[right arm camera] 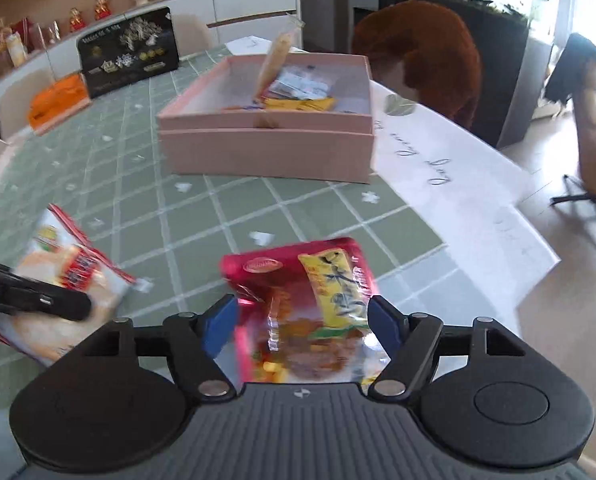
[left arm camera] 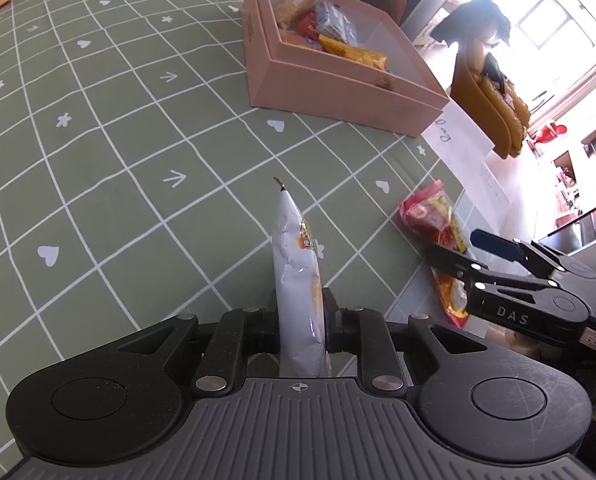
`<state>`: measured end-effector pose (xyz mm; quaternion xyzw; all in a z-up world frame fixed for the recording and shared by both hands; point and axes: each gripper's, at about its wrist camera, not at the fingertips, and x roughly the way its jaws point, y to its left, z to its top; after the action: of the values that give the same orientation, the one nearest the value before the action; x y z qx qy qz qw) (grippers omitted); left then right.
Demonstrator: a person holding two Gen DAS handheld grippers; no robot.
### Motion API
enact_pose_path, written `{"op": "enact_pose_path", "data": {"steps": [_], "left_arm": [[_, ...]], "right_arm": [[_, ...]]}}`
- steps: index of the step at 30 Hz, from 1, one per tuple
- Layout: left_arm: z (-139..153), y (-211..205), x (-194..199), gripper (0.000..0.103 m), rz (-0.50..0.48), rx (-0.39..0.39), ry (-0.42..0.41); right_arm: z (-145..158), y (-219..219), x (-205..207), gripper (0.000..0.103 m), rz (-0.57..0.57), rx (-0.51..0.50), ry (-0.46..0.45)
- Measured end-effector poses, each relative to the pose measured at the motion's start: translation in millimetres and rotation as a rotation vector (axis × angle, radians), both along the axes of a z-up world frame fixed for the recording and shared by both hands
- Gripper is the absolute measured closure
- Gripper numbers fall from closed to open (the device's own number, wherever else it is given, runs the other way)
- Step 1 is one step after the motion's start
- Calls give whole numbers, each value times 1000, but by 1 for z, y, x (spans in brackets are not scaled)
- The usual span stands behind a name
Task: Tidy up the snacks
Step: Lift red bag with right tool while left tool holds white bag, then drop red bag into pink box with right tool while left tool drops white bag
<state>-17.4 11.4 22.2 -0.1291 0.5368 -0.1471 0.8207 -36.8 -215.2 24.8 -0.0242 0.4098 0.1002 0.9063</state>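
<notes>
Reading "DAS" – right gripper [left arm camera: 463, 254] astride red packet [left arm camera: 437, 216].

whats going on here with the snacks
A person is sorting snacks with a tool in each hand. The left tool is clamped on a white packet. The right tool has a red packet between its fingers. The pink box across the table already holds several snacks.

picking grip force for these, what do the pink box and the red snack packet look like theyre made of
Pink box: looks like rigid cardboard with a matte paper finish; flat straight walls, crisp corners, no shine.

Red snack packet: looks like thin glossy plastic or foil film; bright glare patches and crinkles, a see-through part showing the contents. It lies between the right hand-held gripper's blue pads.
</notes>
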Motion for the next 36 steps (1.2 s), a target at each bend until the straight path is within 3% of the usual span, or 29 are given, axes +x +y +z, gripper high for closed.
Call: {"op": "enact_pose_path", "data": {"steps": [4, 11, 14, 19, 21, 22, 26, 29, 36], "left_arm": [[-2, -2, -1, 82, -8, 0, 7], [-3, -2, 0, 82, -4, -3, 14], [-5, -2, 1, 82, -4, -7, 21], [-7, -2, 1, 82, -8, -10, 27], [-6, -2, 0, 82, -9, -11, 28], [-7, -1, 0, 82, -9, -13, 29], [-8, 0, 0, 82, -2, -26, 31], [-7, 0, 0, 82, -1, -30, 30], [-3, 0, -2, 82, -10, -44, 8]], "right_arm": [[-9, -12, 6, 23, 28, 22, -21], [-22, -42, 18, 11, -36, 207, -20], [-26, -37, 17, 0, 13, 199, -36], [-33, -4, 23, 0, 40, -4, -57], [-32, 0, 28, 0, 40, -8, -50], [-31, 1, 32, 1, 39, -14, -33], [-18, -7, 32, 26, 14, -6, 31], [-10, -23, 30, 38, -20, 69, 86], [3, -34, 18, 46, -84, 121, 85]]}}
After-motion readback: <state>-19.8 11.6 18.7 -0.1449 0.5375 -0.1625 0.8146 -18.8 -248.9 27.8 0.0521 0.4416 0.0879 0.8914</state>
